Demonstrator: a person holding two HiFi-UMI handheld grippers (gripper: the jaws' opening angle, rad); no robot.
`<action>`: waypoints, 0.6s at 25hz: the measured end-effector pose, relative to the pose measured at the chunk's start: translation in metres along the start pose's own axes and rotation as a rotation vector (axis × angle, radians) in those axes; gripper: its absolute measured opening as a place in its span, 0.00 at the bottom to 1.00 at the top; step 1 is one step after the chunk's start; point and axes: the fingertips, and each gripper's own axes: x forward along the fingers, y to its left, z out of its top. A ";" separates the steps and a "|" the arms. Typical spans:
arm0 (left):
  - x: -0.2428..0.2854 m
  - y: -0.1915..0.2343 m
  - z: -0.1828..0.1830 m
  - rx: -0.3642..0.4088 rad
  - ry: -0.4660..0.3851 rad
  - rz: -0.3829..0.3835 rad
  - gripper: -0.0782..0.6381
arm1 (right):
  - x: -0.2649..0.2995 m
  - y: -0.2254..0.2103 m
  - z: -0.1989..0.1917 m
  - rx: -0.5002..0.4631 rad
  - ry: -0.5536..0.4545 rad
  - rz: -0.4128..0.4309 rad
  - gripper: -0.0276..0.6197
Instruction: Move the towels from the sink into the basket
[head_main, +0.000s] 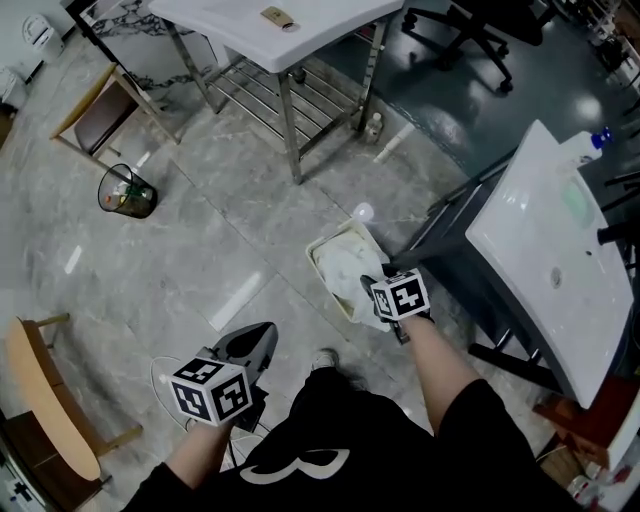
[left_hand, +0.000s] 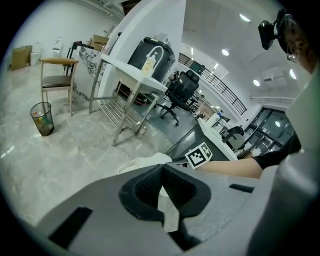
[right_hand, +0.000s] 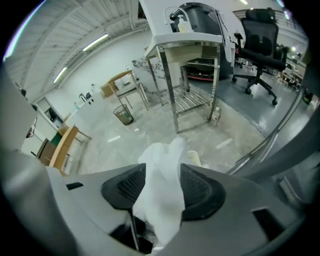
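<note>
One towel (right_hand: 161, 210), likely the last, is hanging clamped between right gripper (right_hand: 162, 175) fingers, basket (head_main: 318, 250) just below them, sink (head_main: 540, 240) showing no towels, left gripper (left_hand: 161, 170) fingers pressing together empty.

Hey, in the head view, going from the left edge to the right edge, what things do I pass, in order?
Wire wastebasket → left tongs → basket → sink. The chairs and the white table overlap these, so they are left out.
</note>
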 end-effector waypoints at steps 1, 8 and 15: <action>-0.001 0.000 -0.002 -0.001 -0.002 0.007 0.12 | 0.001 -0.002 -0.003 -0.022 0.004 -0.016 0.37; -0.014 -0.021 -0.020 -0.024 -0.020 0.023 0.12 | -0.020 -0.005 -0.047 -0.019 0.020 -0.026 0.53; -0.010 -0.053 -0.034 -0.024 -0.039 0.018 0.12 | -0.058 -0.003 -0.058 0.047 -0.061 0.036 0.53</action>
